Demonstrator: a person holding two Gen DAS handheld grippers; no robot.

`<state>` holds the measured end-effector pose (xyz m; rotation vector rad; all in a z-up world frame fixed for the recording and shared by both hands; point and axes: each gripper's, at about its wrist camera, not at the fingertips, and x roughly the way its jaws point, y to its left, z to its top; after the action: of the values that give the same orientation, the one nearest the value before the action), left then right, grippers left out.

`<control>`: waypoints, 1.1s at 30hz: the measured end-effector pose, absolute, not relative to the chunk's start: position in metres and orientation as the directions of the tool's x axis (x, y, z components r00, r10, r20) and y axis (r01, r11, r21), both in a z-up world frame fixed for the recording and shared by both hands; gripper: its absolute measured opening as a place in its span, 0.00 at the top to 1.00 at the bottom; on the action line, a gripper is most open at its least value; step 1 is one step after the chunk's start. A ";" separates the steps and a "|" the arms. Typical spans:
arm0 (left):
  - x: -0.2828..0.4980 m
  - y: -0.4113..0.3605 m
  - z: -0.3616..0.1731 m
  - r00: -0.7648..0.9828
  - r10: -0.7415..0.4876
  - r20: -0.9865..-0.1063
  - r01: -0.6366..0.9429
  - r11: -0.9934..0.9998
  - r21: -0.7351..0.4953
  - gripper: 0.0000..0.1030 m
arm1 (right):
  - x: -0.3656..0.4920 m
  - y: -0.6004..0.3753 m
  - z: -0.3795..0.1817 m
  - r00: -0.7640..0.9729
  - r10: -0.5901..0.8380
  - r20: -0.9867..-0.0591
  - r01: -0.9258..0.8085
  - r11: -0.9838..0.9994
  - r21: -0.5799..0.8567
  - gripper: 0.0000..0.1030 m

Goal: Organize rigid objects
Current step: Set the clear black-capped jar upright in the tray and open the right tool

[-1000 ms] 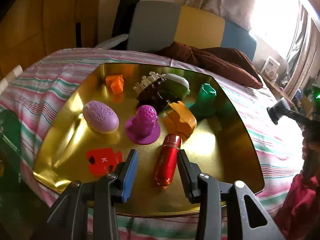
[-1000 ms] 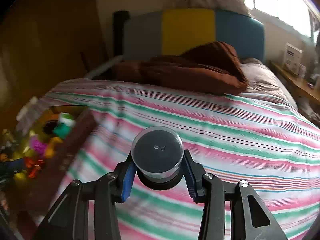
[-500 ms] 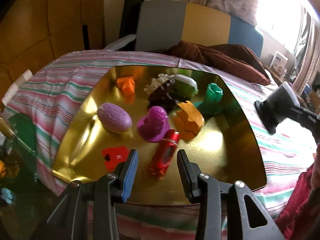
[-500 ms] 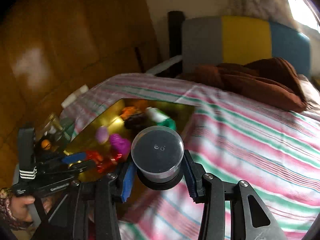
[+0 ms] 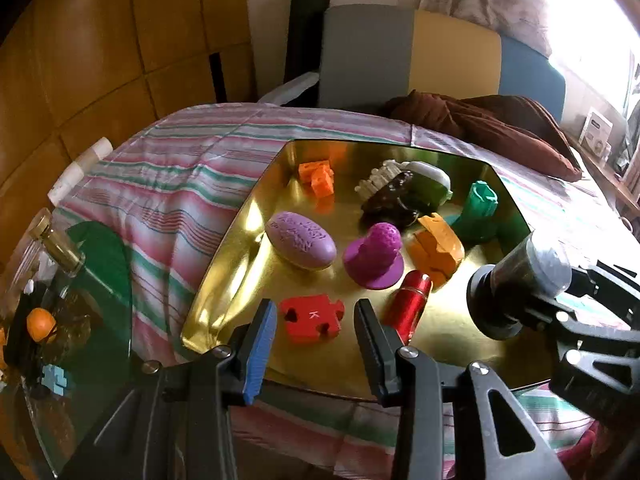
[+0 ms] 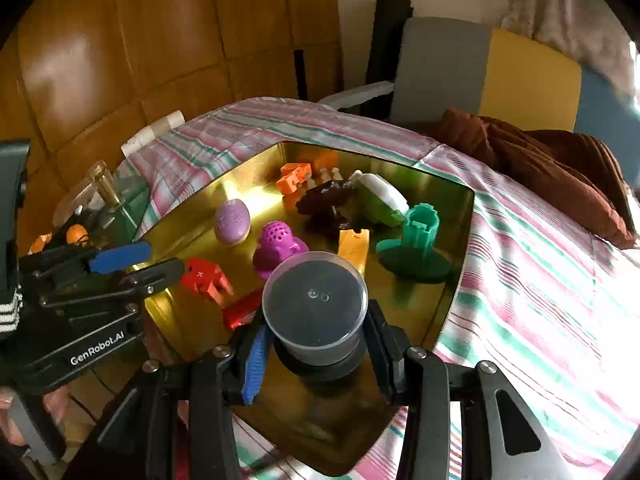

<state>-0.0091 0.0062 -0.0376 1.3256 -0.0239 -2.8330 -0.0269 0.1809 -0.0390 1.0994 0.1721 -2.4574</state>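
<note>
- Right gripper [image 6: 316, 354] fingers clamped on the lidded black jar [image 6: 316, 312], hovering over the gold tray's [image 6: 456, 216] near corner.
- A slip here could drop it onto the red cylinder [image 5: 408, 308].
- Left gripper [image 5: 314, 344], fingers apart, frames the red puzzle piece [image 5: 314, 318]; the two grippers could collide.
- The tray sits on a soft bed [image 5: 172, 184], so it could tip.
</note>
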 end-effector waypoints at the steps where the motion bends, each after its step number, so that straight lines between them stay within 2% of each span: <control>1: -0.008 0.006 -0.038 -0.638 -0.021 -0.770 0.010 -1.000 0.020 0.61 | -0.027 0.180 -0.039 -0.587 -0.336 -0.736 0.438 -0.897 0.060 0.57; 13: -0.007 -0.003 -0.032 -0.634 -0.025 -0.773 0.042 -0.999 -0.002 0.61 | -0.038 0.169 -0.057 -0.541 -0.239 -0.806 0.381 -0.924 0.019 0.57; 33: -0.007 -0.015 -0.028 -0.625 -0.063 -0.778 0.133 -0.991 -0.027 0.61 | -0.049 0.157 -0.061 -0.550 -0.190 -0.813 0.308 -0.951 0.014 0.56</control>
<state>-0.0067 -0.0154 -0.0281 1.3040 0.1238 -2.7356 -0.0487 0.1573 -0.0614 1.3064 0.1877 -2.5339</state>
